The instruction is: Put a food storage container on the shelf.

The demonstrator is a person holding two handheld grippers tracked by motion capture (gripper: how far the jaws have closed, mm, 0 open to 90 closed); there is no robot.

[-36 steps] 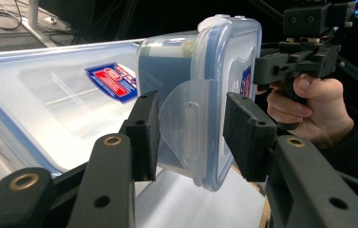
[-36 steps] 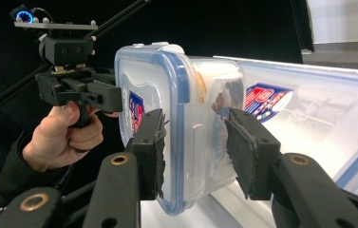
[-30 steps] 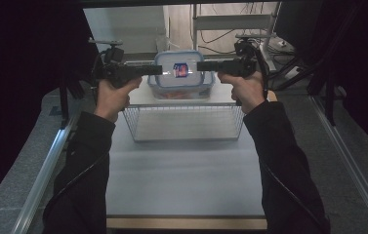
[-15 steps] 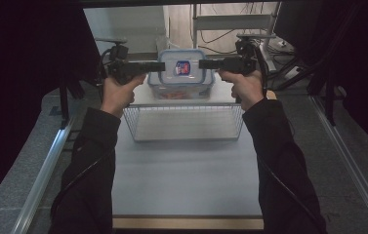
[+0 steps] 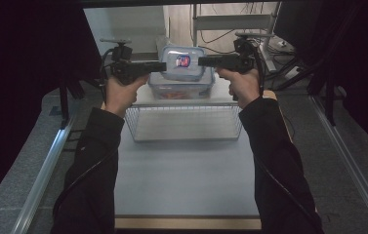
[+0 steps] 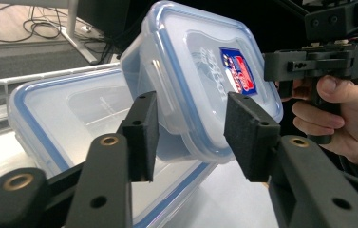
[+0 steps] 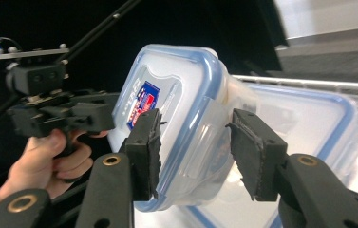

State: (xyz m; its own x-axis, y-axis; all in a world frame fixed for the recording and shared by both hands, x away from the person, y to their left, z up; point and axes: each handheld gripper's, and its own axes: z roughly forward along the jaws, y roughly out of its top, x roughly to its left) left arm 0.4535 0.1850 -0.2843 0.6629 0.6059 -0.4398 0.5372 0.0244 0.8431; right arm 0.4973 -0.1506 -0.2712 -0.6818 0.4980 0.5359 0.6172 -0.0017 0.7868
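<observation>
A small clear container (image 5: pixel 184 66) with a blue-rimmed lid and a red and blue sticker hangs tilted, lid toward me, at the back of the table. My left gripper (image 5: pixel 163 66) clamps its left end and my right gripper (image 5: pixel 200 61) its right end. In the left gripper view the jaws (image 6: pixel 191 135) press on base and lid of the small container (image 6: pixel 200 80). The right gripper view has its jaws (image 7: pixel 195 152) squeezing the same box (image 7: pixel 181 104) across its thickness. Just below lies a larger clear container (image 5: pixel 181 88) with a blue-rimmed lid.
A white wire basket (image 5: pixel 186 122) stands in front of the larger container (image 6: pixel 67 109). The pale table top (image 5: pixel 186 180) stretches toward me. Metal rails (image 5: pixel 40 170) run along both sides, and dark stands and cables crowd the back.
Both grippers have risen with the small container, lifting it off the larger one. Its lid now tips more toward me.
</observation>
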